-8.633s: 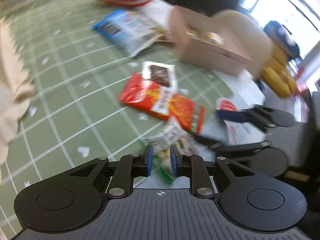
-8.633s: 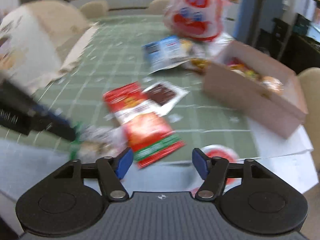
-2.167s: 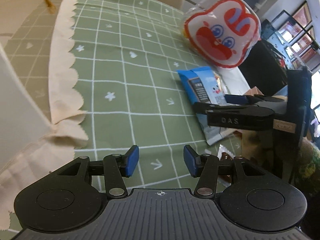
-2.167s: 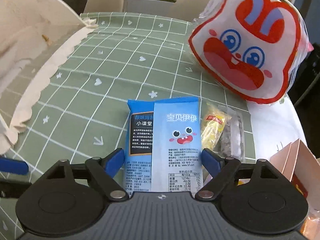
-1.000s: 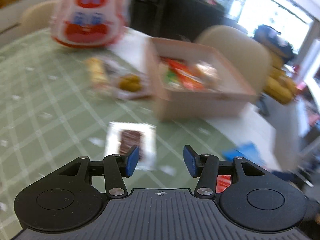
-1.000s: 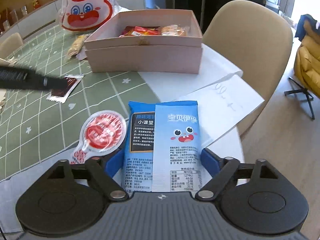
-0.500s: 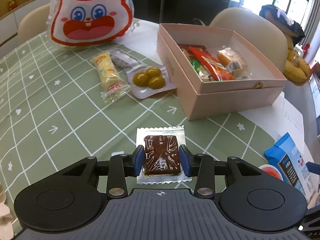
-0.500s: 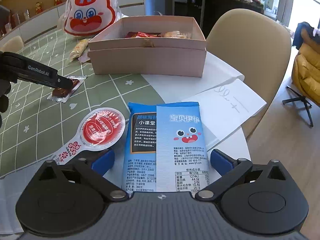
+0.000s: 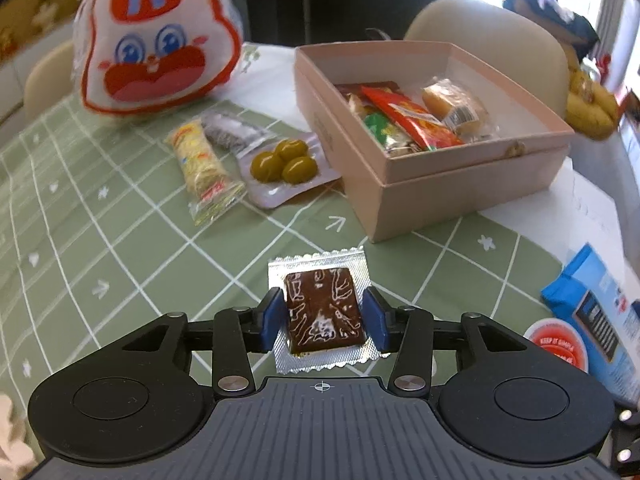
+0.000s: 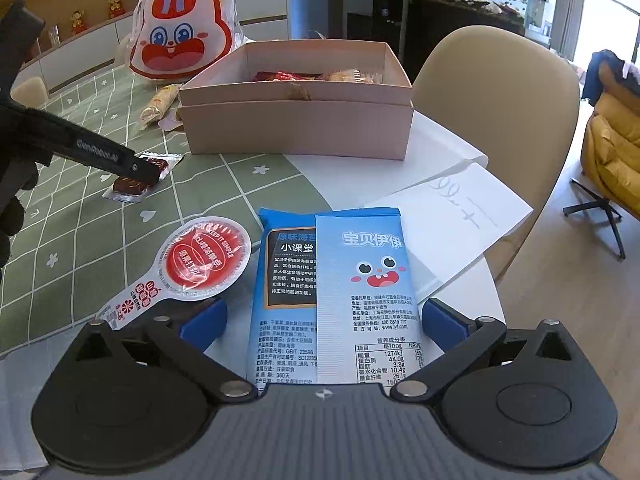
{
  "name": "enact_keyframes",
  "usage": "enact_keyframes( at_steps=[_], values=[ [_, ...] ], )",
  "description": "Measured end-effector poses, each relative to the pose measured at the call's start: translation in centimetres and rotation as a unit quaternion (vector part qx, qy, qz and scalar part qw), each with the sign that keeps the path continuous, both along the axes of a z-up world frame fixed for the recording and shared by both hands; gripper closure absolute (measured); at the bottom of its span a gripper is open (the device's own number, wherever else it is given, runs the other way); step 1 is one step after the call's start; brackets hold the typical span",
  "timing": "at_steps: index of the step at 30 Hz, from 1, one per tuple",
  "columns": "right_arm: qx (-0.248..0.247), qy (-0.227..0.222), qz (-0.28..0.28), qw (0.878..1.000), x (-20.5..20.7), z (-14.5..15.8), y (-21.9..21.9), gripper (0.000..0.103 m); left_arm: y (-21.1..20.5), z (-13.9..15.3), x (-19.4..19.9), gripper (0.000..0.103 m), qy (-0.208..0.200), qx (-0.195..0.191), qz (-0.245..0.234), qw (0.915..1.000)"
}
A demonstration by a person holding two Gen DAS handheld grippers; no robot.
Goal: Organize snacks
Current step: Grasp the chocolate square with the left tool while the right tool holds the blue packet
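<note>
A brown snack block in a silver foil packet [image 9: 324,308] lies flat on the green checked cloth. My left gripper [image 9: 323,320] straddles it, a pad close by each side, and its jaws are opening. In the right wrist view its finger [image 10: 120,160] crosses that packet [image 10: 130,190]. A blue seaweed packet [image 10: 332,292] lies on the table between the fingers of my right gripper [image 10: 324,320], which is wide open with a gap on both sides. The open pink box [image 9: 460,184] behind holds several snacks.
A red round sealed cup [image 10: 200,260] lies left of the blue packet. A yellow snack roll [image 9: 200,160], an olive pack [image 9: 284,164] and a bunny-face bag [image 9: 156,40] sit left of the box. White paper [image 10: 460,216] overhangs the table edge by a beige chair [image 10: 500,92].
The right gripper has opened wide and let the blue packet rest on the table. The left gripper came down over the brown packet, closed in on it, then widened slightly.
</note>
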State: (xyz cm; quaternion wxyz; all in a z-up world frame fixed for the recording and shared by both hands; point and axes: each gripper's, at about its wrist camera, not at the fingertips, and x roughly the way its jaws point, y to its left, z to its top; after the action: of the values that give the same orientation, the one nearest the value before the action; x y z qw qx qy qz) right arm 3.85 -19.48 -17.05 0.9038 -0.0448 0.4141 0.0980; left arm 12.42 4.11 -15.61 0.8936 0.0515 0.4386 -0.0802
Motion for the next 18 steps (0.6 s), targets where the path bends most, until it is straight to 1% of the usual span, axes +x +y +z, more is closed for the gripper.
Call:
enact_keyframes(
  at_steps=[4,9,10,11,14,16,18],
  values=[
    [0.000,-0.002,0.000,1.000,-0.1,0.0,0.0,0.000,0.2,0.0,0.2,0.053,0.004,-0.008,0.007,0.9999],
    [0.002,-0.006,-0.010,1.000,-0.3,0.1,0.0,0.000,0.3,-0.2,-0.7,0.054,-0.014,-0.020,0.015,0.9996],
    [0.002,-0.006,-0.011,1.000,-0.3,0.0,0.0,0.000,0.3,-0.1,-1.0,0.054,-0.011,-0.023,0.015,0.9996],
    [0.001,-0.005,-0.010,1.000,-0.3,0.1,0.0,0.000,0.2,0.0,-1.3,0.057,-0.004,-0.025,0.012,0.9996],
    [0.000,0.003,0.010,1.000,0.2,0.2,-0.2,0.000,-0.2,0.5,-2.9,0.058,0.023,-0.043,0.007,0.9988],
    [0.000,0.019,0.023,1.000,0.7,0.5,-0.5,0.001,-0.6,0.7,-4.7,0.058,0.034,-0.052,0.005,0.9980],
    [0.018,0.028,0.015,0.999,0.9,1.2,-1.1,0.009,-0.8,0.7,-6.5,0.058,0.038,-0.058,0.008,0.9975]
  ],
)
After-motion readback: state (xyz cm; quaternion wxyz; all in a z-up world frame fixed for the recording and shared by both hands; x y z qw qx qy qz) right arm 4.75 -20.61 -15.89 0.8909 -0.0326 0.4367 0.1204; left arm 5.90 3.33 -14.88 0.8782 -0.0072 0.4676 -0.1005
